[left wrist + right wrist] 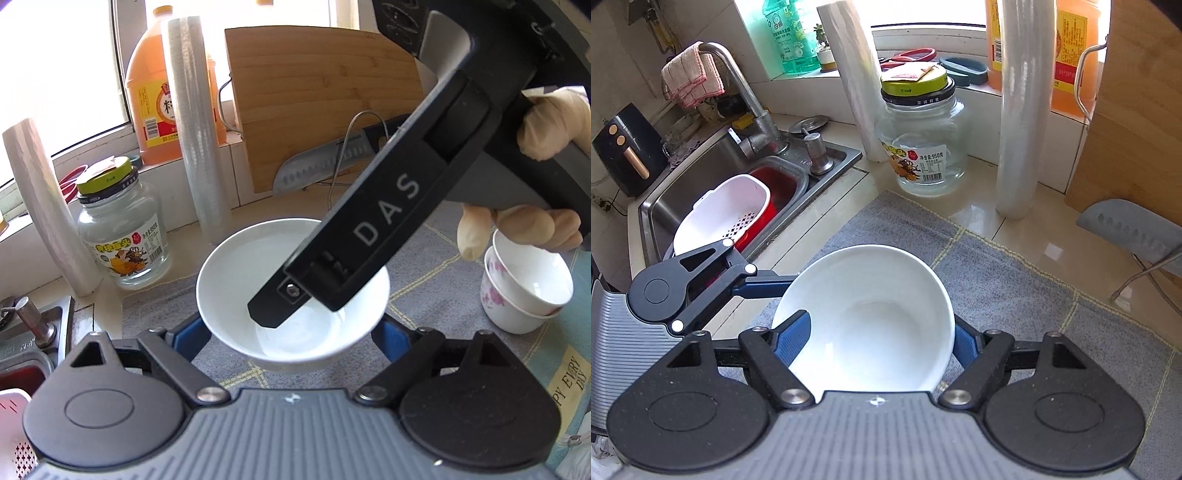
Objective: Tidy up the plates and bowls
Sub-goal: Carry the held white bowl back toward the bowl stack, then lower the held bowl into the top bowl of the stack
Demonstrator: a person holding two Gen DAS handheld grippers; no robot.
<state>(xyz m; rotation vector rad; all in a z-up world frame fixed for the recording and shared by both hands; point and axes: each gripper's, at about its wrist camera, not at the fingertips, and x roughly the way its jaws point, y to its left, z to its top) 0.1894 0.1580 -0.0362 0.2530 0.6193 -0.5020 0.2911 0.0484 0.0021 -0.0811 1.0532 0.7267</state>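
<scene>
A white bowl (280, 258) hangs a little above the grey mat (436, 266), held by both grippers. My left gripper (291, 332) is shut on it, with a blue pad against each side of its lower wall. My right gripper (295, 310) comes down from the upper right, held by a gloved hand (546, 122), and one finger reaches inside the bowl. In the right wrist view the bowl (871, 314) tilts between my right gripper's (879, 339) pads, the left pad inside the rim and the right pad outside. The left gripper's finger (764, 284) passes behind the bowl. Two stacked flowered cups (524, 288) stand on the mat at the right.
A glass jar (923, 147), two rolls of film (1023, 110), an orange oil bottle (155, 92), a bamboo cutting board (317, 103) and a cleaver (1134, 225) line the back of the counter. The sink (683, 192) on the left holds a white strainer (724, 210).
</scene>
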